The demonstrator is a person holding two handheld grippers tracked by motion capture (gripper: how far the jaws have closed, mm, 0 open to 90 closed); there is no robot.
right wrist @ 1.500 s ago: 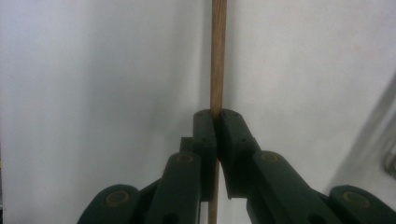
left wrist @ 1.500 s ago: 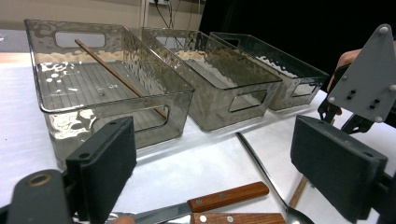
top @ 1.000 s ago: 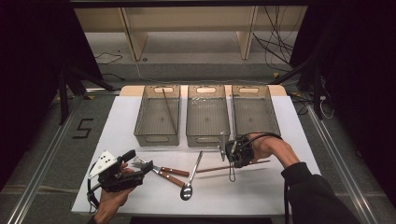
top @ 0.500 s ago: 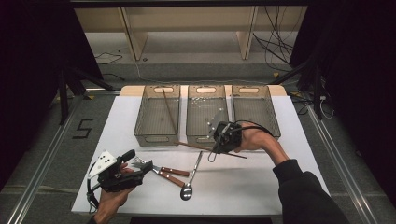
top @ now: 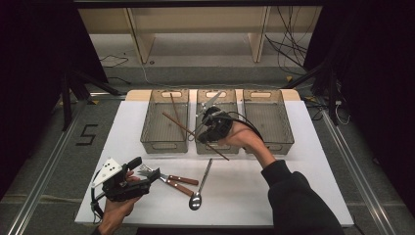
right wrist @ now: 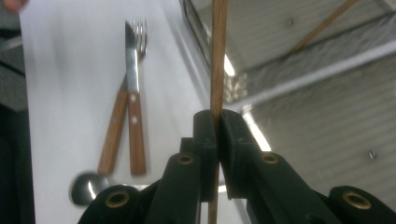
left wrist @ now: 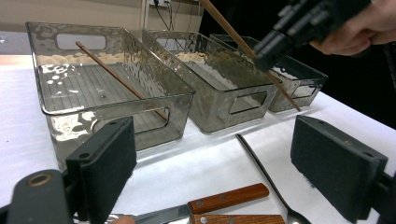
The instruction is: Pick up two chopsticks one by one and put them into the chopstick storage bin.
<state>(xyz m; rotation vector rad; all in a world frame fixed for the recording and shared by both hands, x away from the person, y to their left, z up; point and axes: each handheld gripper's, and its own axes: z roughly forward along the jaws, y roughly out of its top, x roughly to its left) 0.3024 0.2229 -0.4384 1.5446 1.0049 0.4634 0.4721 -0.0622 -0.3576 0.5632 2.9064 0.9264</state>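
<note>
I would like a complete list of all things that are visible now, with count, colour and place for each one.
bins: three, clear grey, side by side at the far edge of the table.
chopstick in bin: one, brown, lying in the left bin.
held chopstick: one, brown, clamped in the right gripper, above the left and middle bins.
knife: one, wooden handle, on the table near the left gripper.
fork: one, wooden handle, beside the knife.
spoon: one, silver, right of the knife.
table: one, white.
left gripper: black, open, near the front left corner.
right gripper: black, shut on the chopstick.
</note>
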